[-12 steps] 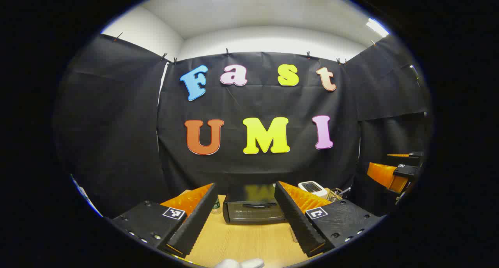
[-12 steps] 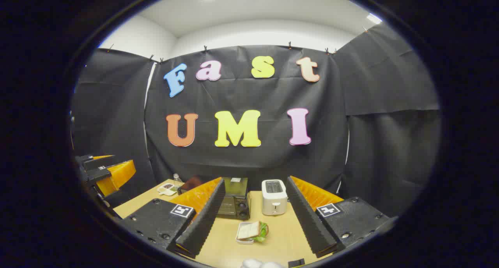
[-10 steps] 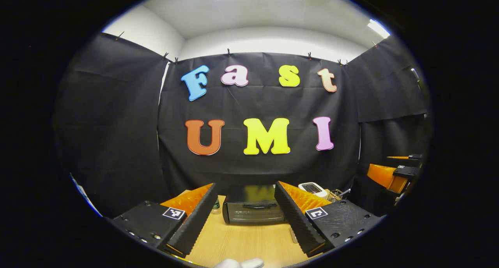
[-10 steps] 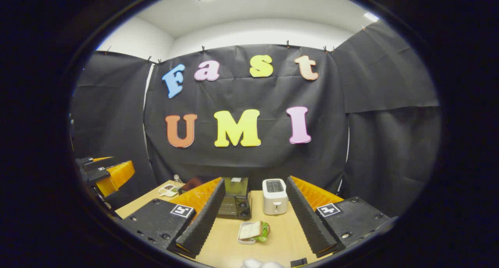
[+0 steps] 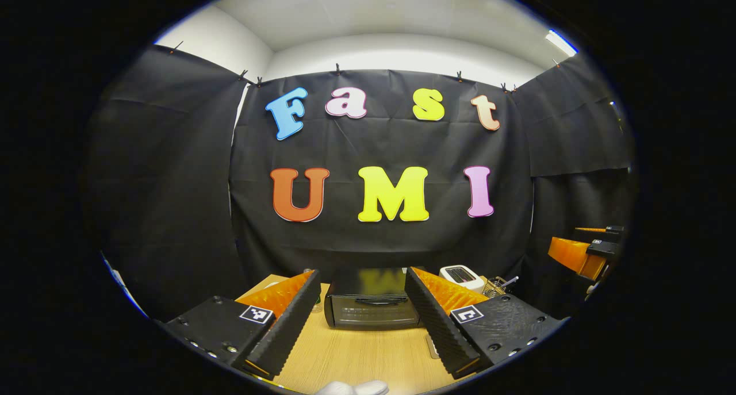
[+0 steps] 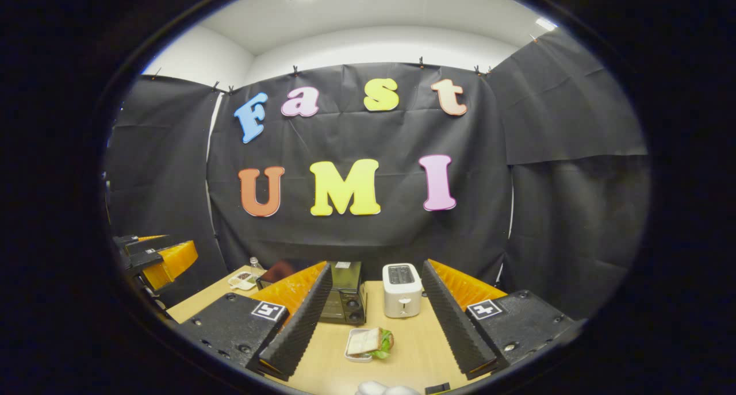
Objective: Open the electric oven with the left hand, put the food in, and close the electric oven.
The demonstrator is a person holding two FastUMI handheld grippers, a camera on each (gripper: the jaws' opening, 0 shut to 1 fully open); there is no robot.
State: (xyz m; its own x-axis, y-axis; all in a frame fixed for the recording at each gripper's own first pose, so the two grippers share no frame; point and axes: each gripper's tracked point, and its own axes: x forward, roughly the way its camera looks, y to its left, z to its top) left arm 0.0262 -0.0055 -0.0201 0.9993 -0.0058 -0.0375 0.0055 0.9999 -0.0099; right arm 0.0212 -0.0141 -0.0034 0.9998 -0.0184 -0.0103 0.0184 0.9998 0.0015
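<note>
My left gripper (image 5: 361, 317) has its 2 fingers spread wide with nothing between them, lined up on the electric oven (image 5: 371, 306), which sits door shut at the far side of the wooden table (image 5: 356, 357). My right gripper (image 6: 374, 314) is spread too, also empty. The sandwich (image 6: 371, 342) sits in a little white tray on the table just ahead of it, near the white toaster (image 6: 401, 289), with the oven just left of that.
</note>
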